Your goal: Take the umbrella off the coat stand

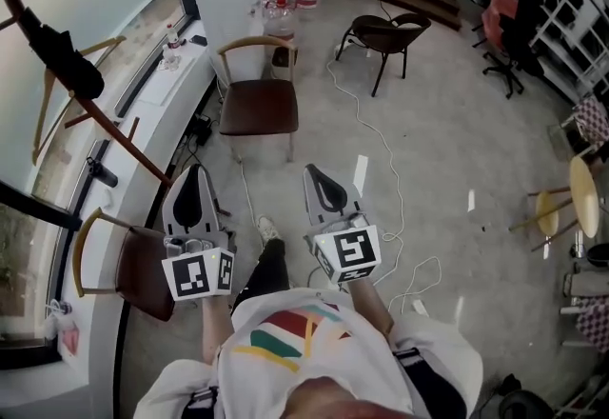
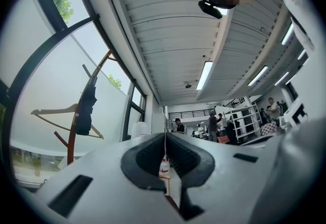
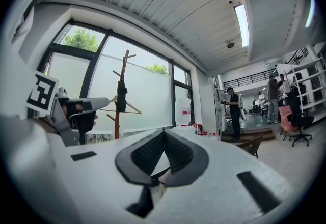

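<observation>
Folded dark umbrella [image 1: 63,62] hung high on the wooden coat stand [image 1: 112,133] by the window, well apart from both grippers and touched by neither. A wooden hanger [image 1: 44,105] hung on the same stand, just beside and below the umbrella. Left gripper [image 1: 193,171] was empty, its fingers [image 2: 145,157] pressed together at the tips. Right gripper [image 1: 320,175] was the same, fingers [image 3: 146,156] closed on nothing. The step in hand looked like the approach. The left gripper seemed the nearer one, so it should probably lead. Spread the fingers before arriving, then close on the umbrella's body or on whatever loop holds it; the attachment was too small to tell. Lift up off the peg rather than drag sideways, or the stand may tip and the hanger may swing off. A brown chair [image 1: 143,269] stood near the base of the stand, so come in above it. The head view showed both grippers together, the chairs and the floor, but cropped the stand at the frame edge. The left gripper view showed the umbrella [image 2: 86,108] draped down the upright stand, off to the left of the fingers, so not lined up. The right gripper view showed the whole stand [image 3: 124,73] top to bottom, plus the left gripper [image 3: 76,112] beside it.
</observation>
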Motion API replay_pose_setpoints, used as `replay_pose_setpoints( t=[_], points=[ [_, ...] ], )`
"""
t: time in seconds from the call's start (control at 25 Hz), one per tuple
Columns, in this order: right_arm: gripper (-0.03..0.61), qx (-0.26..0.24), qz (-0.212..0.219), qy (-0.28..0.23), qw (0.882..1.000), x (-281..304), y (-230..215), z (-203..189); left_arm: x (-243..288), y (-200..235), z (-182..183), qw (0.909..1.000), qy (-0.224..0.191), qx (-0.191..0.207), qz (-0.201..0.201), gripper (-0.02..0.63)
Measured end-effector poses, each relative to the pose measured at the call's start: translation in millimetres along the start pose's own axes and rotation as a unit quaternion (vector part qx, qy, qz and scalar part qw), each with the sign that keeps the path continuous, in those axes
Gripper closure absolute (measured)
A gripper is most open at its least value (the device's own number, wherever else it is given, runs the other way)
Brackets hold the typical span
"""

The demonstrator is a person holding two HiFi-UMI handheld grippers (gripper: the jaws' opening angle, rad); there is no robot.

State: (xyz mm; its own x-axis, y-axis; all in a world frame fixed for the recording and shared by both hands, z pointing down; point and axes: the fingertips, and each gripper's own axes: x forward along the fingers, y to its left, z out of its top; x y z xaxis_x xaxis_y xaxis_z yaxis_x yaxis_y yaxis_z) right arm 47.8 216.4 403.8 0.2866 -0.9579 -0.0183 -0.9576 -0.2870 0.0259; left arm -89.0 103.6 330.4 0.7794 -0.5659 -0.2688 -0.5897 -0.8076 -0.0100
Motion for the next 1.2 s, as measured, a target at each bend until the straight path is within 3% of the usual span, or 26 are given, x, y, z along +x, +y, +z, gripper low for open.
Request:
replay_pose_setpoints(
  t=[0.24, 0.8, 1.2],
  points=[
    [0.578, -0.007, 0.002, -0.014, 1.000, 41, -14, -2, 49, 15, -14, 0.9999, -0.014, 0.006, -0.001, 0.604],
    [0.578, -0.028, 0.059, -0.016, 0.998, 204, -43, 6, 201, 47, -56, 0.9995, -0.014, 0.005, -0.027, 0.604],
    [0.578, -0.010, 0.117, -0.013, 0.993, 322, -49, 6, 276, 110, -78, 0.9996, -0.010, 0.019, 0.020, 0.604]
  ],
)
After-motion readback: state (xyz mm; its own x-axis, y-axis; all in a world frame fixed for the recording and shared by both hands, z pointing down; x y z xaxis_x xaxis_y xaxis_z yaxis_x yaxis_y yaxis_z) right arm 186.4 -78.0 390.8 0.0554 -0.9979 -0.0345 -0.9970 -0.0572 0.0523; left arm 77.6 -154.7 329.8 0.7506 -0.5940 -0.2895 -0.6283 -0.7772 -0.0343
